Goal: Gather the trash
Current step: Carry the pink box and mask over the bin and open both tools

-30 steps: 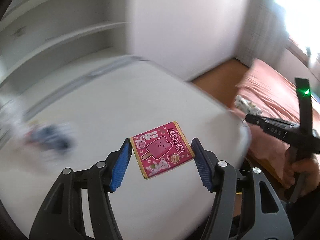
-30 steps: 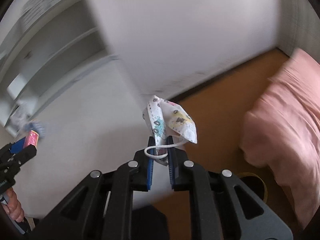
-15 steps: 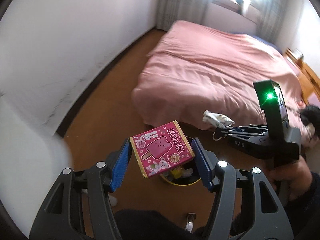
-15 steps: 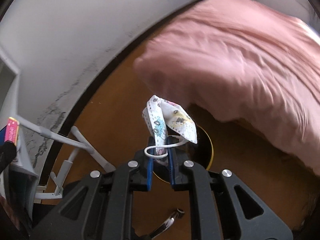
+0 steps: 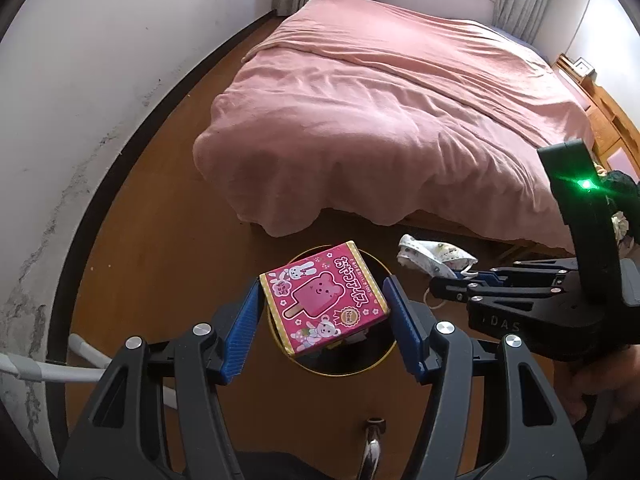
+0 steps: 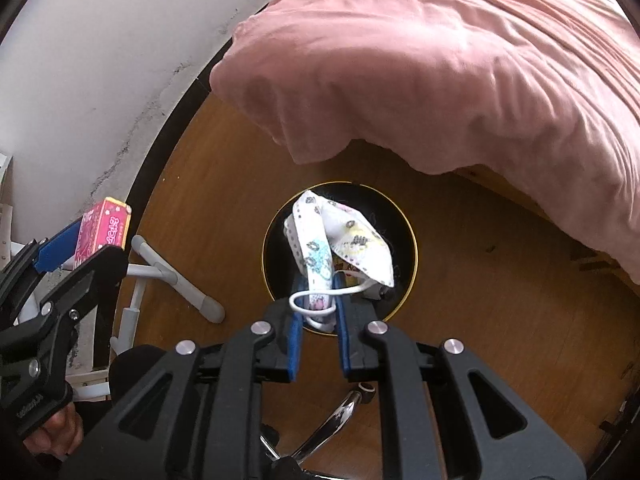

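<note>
Blue-padded, the left claw (image 5: 322, 312) is clenched on a flat pink cardboard ice-cream box printed with a bear and rabbits (image 5: 324, 298), held in the air above a round black waste bin with a gold rim (image 5: 372, 364). The right claw (image 6: 316, 312) pinches a crumpled white patterned face mask with a white ear loop (image 6: 340, 240) directly over the same bin. Brown wooden floor (image 6: 480, 320) lies around it, with a bed under a pink cover (image 5: 380, 120) just beyond.
</note>
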The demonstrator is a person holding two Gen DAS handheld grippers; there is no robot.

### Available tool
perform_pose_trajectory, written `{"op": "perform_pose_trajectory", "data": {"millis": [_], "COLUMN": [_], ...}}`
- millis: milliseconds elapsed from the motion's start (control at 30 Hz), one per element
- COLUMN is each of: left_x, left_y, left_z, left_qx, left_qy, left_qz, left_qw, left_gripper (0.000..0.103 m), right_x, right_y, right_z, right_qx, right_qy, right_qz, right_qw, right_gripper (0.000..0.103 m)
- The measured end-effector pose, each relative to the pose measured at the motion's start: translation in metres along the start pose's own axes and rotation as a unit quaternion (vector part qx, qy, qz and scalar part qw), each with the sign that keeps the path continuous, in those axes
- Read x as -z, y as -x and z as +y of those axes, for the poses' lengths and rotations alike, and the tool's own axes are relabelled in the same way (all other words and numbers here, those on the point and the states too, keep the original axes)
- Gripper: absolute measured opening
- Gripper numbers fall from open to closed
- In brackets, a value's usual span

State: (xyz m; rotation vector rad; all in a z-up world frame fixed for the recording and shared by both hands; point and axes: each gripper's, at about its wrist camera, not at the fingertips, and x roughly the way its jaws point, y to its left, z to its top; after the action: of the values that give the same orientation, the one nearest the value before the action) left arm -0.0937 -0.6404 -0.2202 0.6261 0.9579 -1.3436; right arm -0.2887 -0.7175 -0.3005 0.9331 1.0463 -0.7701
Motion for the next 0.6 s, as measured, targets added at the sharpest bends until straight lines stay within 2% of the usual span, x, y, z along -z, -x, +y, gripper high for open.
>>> {"op": "perform_pose_trajectory", "data": {"millis": [100, 133, 167, 233, 600], "left_x": [-0.001, -0.001, -0.002, -0.002, -0.004], "left_y": [-0.003, -0.002, -0.004, -0.004, -0.018], "left_z": [0.002, 0.002, 0.003, 0.005, -0.007], "left_qx": [0.001, 0.001, 0.001, 0.002, 0.019], "left_qy": [0.001, 0.001, 0.003, 0.008, -0.003], "left_qz": [0.002, 0.002, 0.002, 0.003, 0.021], "left_qw": [1.0000, 1.0000, 1.0000, 1.0000, 0.9996], "left_gripper": [0.060, 0.060, 0.060, 0.060, 0.060], "right_x": [-0.003, -0.004, -0.005, -0.006, -0.013], "right_y": [0.000, 0.000, 0.001, 0.006, 0.030], "right_z": [0.000, 0.001, 0.001, 0.001, -0.025], "right_qx": [-0.002, -0.003, -0.002, 0.007, 0.021], "right_qy": [-0.004, -0.005, -0.006, -0.008, -0.071], "right_qz": [-0.001, -0.003, -0.005, -0.019, -0.066], "right_qw": [1.000, 1.000, 1.000, 1.000, 0.995], "right_gripper": [0.018, 0.027, 0.044, 0.061, 0.061]}}
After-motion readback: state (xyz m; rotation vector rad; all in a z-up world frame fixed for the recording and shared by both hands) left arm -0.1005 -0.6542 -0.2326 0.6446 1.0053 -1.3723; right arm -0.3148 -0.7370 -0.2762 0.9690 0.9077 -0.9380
